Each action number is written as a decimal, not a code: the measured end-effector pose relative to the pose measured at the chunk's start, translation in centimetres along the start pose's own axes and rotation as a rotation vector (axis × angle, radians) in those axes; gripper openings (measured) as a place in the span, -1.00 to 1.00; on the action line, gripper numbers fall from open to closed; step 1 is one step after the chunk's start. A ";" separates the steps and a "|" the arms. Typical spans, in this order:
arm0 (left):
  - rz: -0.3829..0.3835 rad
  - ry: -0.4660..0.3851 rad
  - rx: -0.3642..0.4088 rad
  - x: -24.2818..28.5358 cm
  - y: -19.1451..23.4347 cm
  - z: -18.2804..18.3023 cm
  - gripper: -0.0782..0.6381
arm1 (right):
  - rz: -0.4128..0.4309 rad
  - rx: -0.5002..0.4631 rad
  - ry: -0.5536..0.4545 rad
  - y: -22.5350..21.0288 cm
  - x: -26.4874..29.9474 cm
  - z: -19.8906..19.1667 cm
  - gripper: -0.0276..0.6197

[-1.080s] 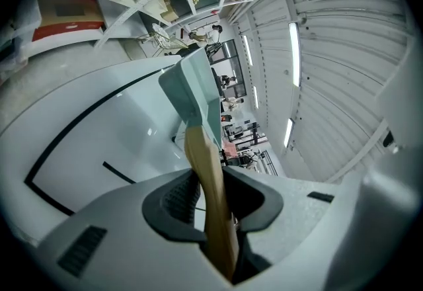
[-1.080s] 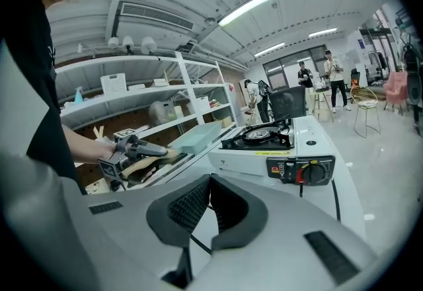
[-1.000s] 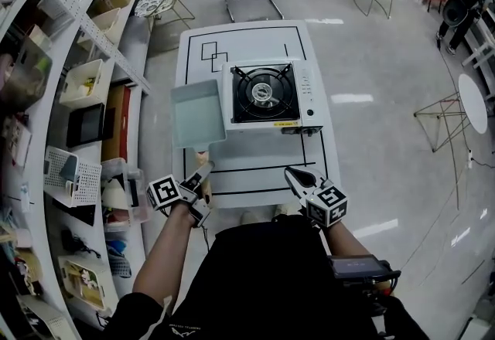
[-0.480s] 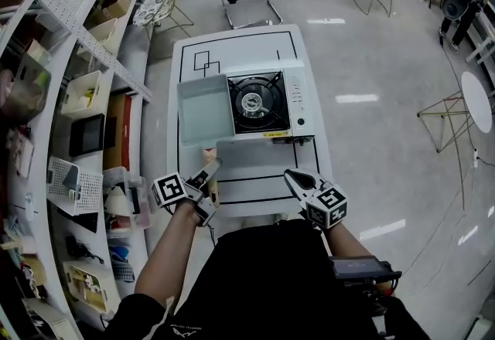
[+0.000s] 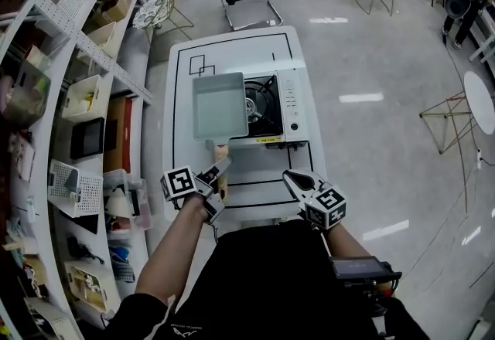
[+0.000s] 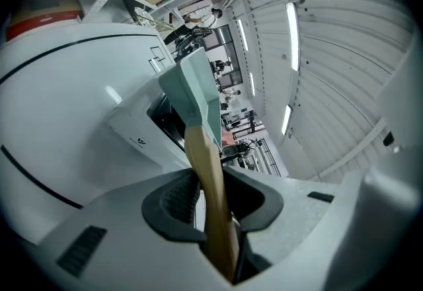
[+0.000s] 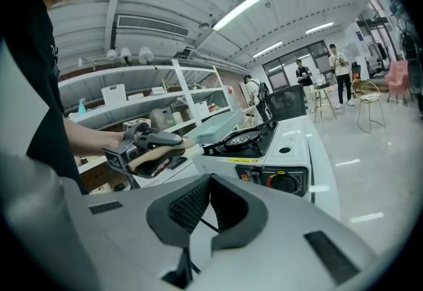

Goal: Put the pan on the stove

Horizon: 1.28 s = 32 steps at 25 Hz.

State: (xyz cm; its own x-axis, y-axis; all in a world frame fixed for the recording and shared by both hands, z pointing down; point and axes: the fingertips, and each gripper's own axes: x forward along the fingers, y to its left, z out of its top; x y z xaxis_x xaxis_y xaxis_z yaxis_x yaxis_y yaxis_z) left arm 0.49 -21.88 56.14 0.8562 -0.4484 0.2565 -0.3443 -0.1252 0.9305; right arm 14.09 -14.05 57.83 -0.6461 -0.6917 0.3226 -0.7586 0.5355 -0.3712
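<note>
Mid-frame, head view: the square teal pan (image 5: pixel 220 105) sits over the left half of the portable stove (image 5: pixel 285 103) on the white table (image 5: pixel 232 45), covering part of the burner (image 5: pixel 263 107). I see only the pan's own pale floor inside. From the rt gripper view the pan (image 7: pixel 221 123) looks slightly tilted above the grate, and I can't tell whether it touches.

The wooden handle (image 5: pixel 220 153) runs down-frame from the pan's near edge into the left gripper (image 5: pixel 220 176). In the left gripper view the handle (image 6: pixel 213 197) stands upright between the pads, clamped on both sides.

The right gripper (image 5: pixel 291 178), lower right of centre, hangs off the table's near edge, jaws pressed together on nothing, well apart from the pan.

Shelf bins (image 5: pixel 81 91) at far left hold assorted items, too small to name.
</note>
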 end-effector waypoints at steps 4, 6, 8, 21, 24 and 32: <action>0.023 0.020 -0.015 1.3 0.1 -0.6 -0.48 | 0.010 0.004 0.002 -0.7 -0.3 -0.2 -0.83; 0.026 0.031 -0.016 1.9 0.1 -0.8 -0.48 | 0.018 0.002 0.006 -1.0 -0.5 -0.4 -0.83; 0.028 0.040 -0.021 2.6 0.1 -1.0 -0.48 | 0.020 0.003 0.009 -1.4 -0.7 -0.4 -0.83; 0.024 0.055 -0.062 5.7 -0.4 -1.2 -0.47 | 0.019 0.027 0.015 -3.7 -2.2 -0.7 -0.83; 0.003 0.048 -0.075 5.9 -0.8 -1.1 -0.46 | 0.026 0.031 0.012 -4.0 -2.2 -0.5 -0.83; -0.009 0.072 -0.113 6.6 -1.4 -1.3 -0.45 | 0.048 0.029 0.022 -4.5 -2.1 -0.8 -0.83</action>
State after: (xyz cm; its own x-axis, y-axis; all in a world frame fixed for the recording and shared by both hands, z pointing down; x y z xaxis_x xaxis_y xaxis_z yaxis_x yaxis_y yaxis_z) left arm 7.08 -23.52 56.83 0.8858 -0.3825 0.2626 -0.2946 -0.0266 0.9552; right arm 18.79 -14.66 59.53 -0.6838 -0.6545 0.3225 -0.7240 0.5536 -0.4116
